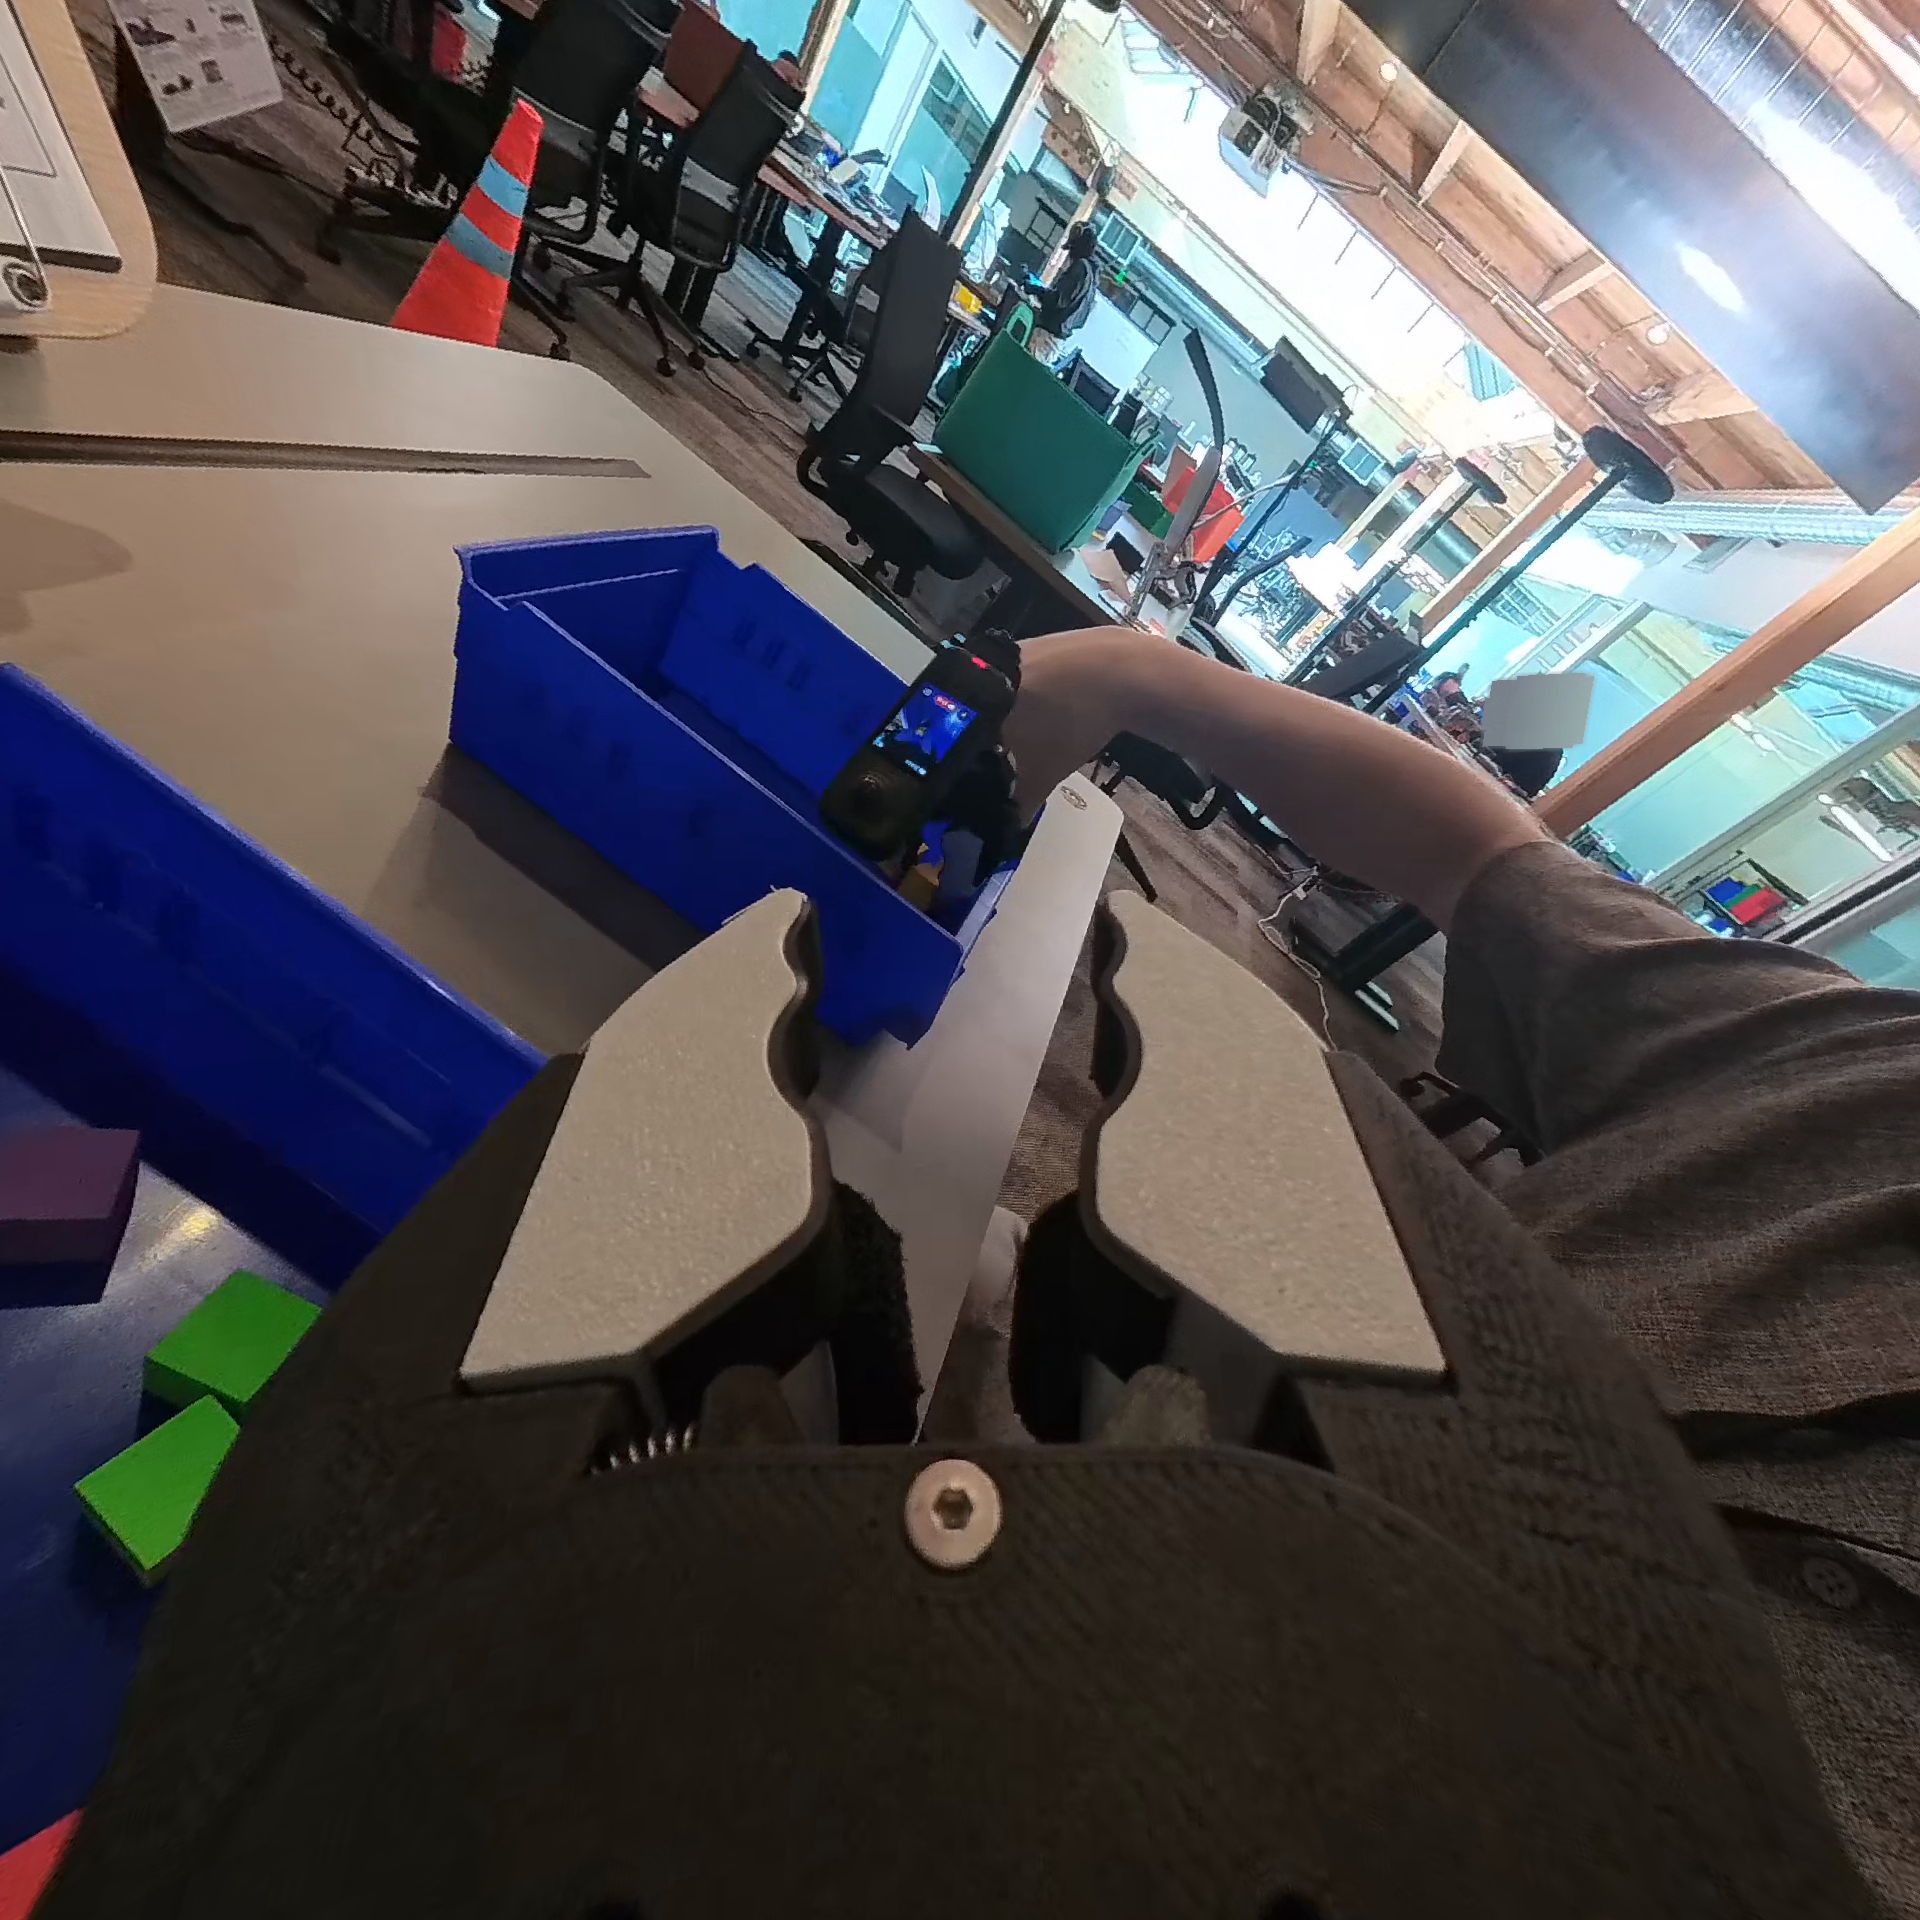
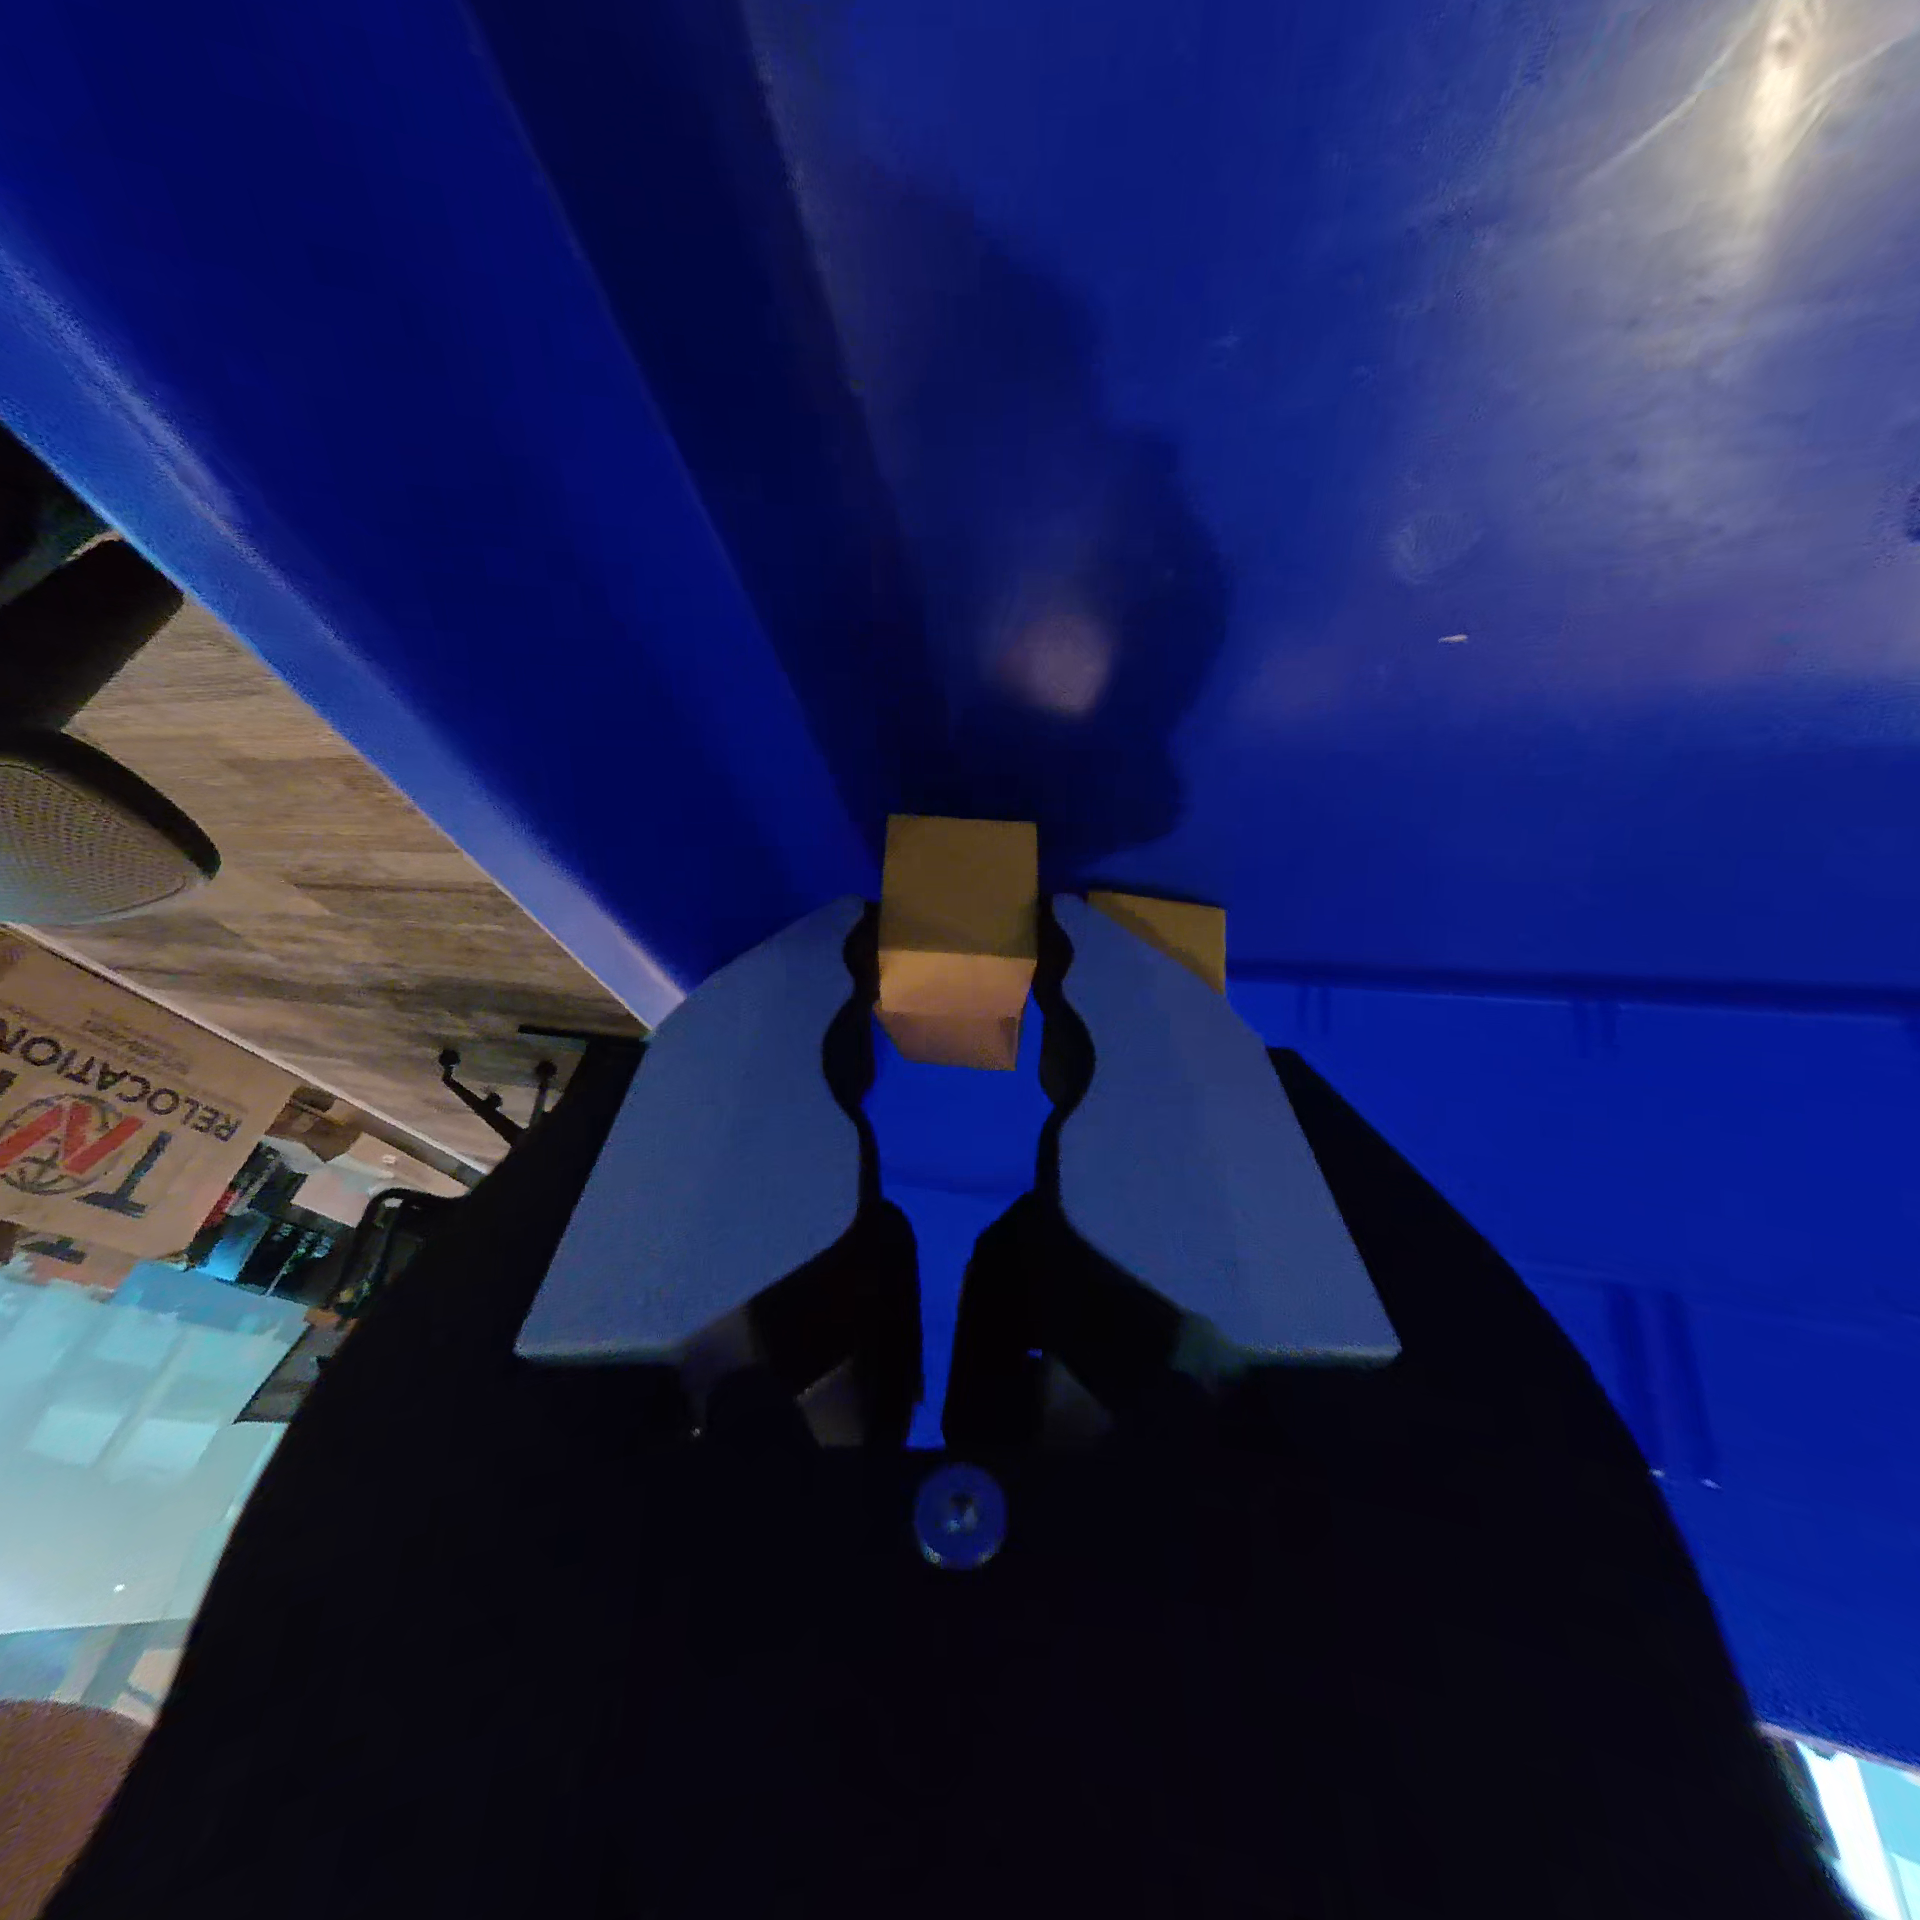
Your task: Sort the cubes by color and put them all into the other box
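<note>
In the right wrist view my right gripper (image 2: 956,920) is shut on a small yellow block (image 2: 956,883) deep inside a blue bin (image 2: 1455,416), close to its floor and side wall. A second yellow block (image 2: 1179,935) lies just behind the right finger. In the left wrist view the right gripper (image 1: 935,821) reaches down into the far blue bin (image 1: 623,727), held by a person's bare arm (image 1: 1299,758). My left gripper (image 1: 956,914) is open and holds nothing. It hovers over the table edge, where a white strip (image 1: 1023,987) runs between its fingers.
A nearer blue bin (image 1: 208,987) at the left holds a purple block (image 1: 62,1195), two green blocks (image 1: 229,1340) and a red piece (image 1: 31,1860). The grey table (image 1: 260,499) stretches beyond. An orange cone (image 1: 468,249), office chairs and a green crate (image 1: 1029,447) stand on the floor behind.
</note>
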A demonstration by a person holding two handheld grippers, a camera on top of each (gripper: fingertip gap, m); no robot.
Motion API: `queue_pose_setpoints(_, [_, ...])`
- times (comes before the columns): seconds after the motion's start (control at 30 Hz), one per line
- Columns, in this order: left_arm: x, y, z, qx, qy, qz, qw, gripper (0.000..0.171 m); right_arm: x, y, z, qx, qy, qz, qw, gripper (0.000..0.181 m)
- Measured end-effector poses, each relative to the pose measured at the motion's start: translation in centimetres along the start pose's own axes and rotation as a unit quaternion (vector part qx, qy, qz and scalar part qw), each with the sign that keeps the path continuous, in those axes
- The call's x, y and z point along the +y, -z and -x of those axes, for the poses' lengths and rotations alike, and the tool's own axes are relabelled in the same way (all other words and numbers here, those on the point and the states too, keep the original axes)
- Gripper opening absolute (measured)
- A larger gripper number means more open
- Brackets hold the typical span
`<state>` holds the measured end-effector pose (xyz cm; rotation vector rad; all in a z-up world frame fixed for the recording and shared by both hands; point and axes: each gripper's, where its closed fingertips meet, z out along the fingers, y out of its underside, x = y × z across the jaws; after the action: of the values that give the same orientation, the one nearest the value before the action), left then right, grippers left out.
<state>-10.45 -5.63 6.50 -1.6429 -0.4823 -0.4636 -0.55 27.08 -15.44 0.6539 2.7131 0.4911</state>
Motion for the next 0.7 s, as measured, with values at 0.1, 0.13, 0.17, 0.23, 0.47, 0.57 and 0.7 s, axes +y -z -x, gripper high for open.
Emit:
queue_pose_setpoints(0.1, [0.0,0.1,0.0,-0.005,-0.002,0.001,1.0,0.05,-0.2,0.1,0.1,-0.012,-0.005,-0.012,1.0,0.031])
queue_pose_setpoints(0.13, [0.0,0.2,0.1,-0.006,-0.002,0.0,1.0,0.05,-0.3,0.2,0.2,-0.017,-0.007,-0.017,1.0,0.032])
queue_pose_setpoints(0.17, [0.0,0.2,0.1,-0.007,-0.002,0.0,1.0,0.05,-0.4,0.4,0.3,-0.024,-0.01,-0.023,0.999,0.033])
queue_pose_setpoints(0.23, [-0.1,0.3,0.1,-0.01,-0.003,0.0,1.0,0.049,-0.4,0.7,0.5,-0.03,-0.013,-0.032,0.999,0.039])
queue_pose_setpoints(0.47, [-0.1,0.4,0.1,-0.015,-0.007,0.002,1.0,0.045,-2.0,2.8,1.2,-0.078,-0.042,-0.118,0.989,0.037])
queue_pose_setpoints(0.57, [-0.1,0.4,0.2,-0.015,-0.006,0.002,1.0,0.045,-2.0,2.3,1.5,-0.113,-0.077,-0.123,0.983,0.036])
queue_pose_setpoints(0.7, [-0.1,0.5,0.2,-0.016,-0.008,0.0,1.0,0.044,-2.6,2.2,2.1,-0.157,-0.107,-0.151,0.97,0.036])
